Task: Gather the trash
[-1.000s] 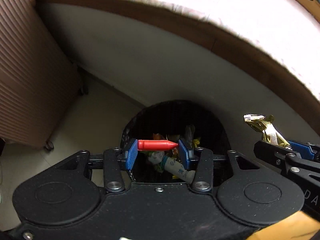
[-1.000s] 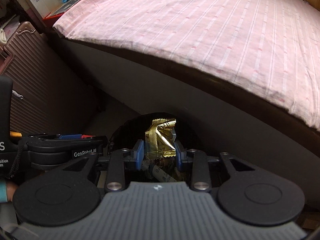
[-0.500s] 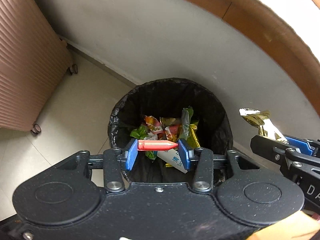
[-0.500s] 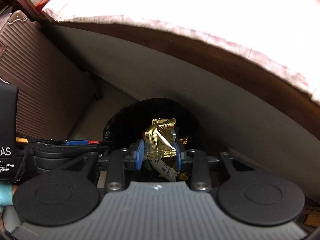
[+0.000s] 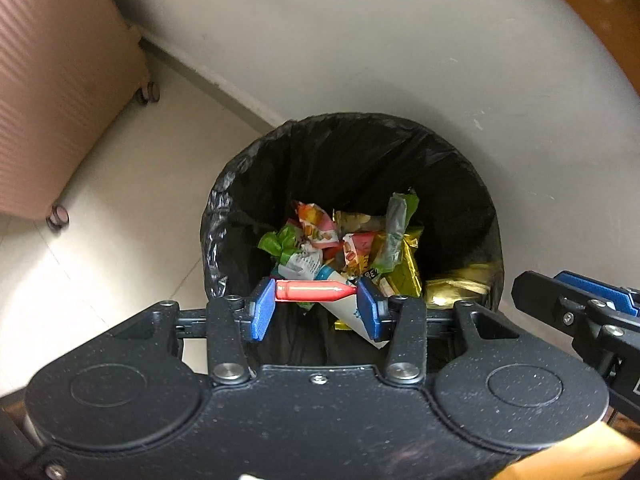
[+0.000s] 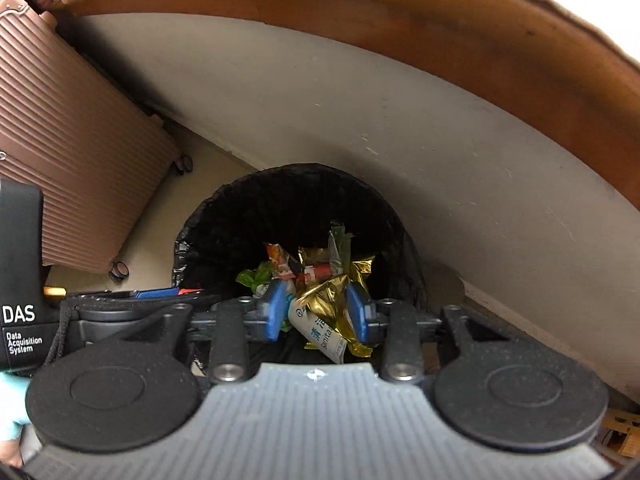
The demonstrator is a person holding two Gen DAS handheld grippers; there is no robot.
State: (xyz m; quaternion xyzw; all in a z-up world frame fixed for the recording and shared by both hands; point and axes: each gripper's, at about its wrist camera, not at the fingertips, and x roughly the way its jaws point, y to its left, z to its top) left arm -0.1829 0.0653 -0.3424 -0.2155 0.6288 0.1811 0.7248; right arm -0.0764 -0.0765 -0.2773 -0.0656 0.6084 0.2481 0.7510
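Left gripper (image 5: 316, 304) above the black-lined bin (image 5: 476, 184), fingers clamping a red pen cap (image 5: 314, 291) endwise; right gripper (image 6: 318, 312) fingers parted, empty, gold wrapper (image 6: 340, 294) below among the trash.

Bin (image 5: 460, 184) mouth open from above, wrappers (image 5: 352, 240) low inside. Wall (image 5: 360, 40) tight behind, suitcase (image 5: 52, 92) left; floor (image 5: 120, 208) between is free.
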